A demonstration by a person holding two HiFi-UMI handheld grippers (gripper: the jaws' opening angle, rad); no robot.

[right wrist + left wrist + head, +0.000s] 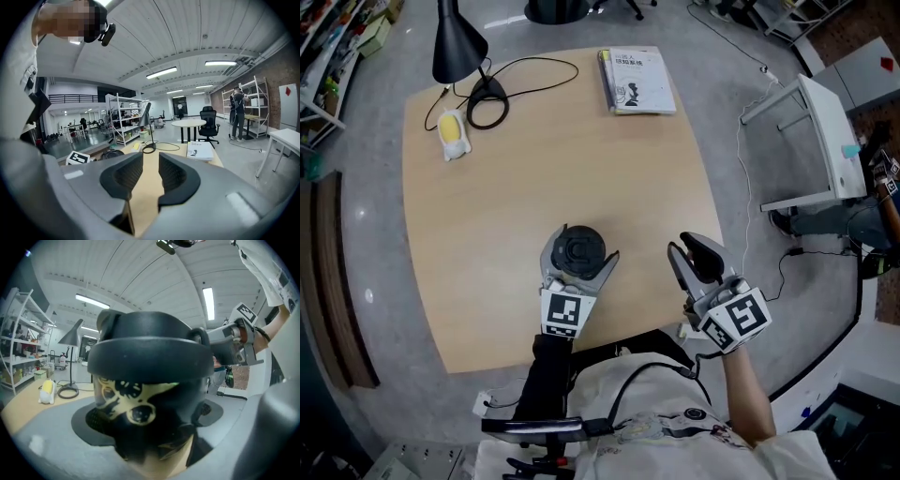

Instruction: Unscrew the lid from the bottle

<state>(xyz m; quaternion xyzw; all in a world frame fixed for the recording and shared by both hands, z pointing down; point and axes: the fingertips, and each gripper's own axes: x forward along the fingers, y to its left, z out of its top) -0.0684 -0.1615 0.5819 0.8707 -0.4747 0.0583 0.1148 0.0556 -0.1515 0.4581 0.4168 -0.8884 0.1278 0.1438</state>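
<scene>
Where we hold it over the tabletop (506,187), bottle (140,401), black lid (150,350) on, sits pinched in our left hand-held gripper (580,251); our right hand-held gripper (693,249), jaws narrowly parted, carries nothing.

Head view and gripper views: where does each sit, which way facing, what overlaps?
Head view: on the person's head, steeply down at the table; both arms, left gripper holding the bottle, right gripper empty.
Left gripper view: on the left gripper, along its jaws; bottle fills it, right gripper and arm at right.
Right gripper view: on the right gripper, along its slightly parted jaws down the table; torso at left.
Shared: lamp in all three; book in head and right gripper views.
</scene>
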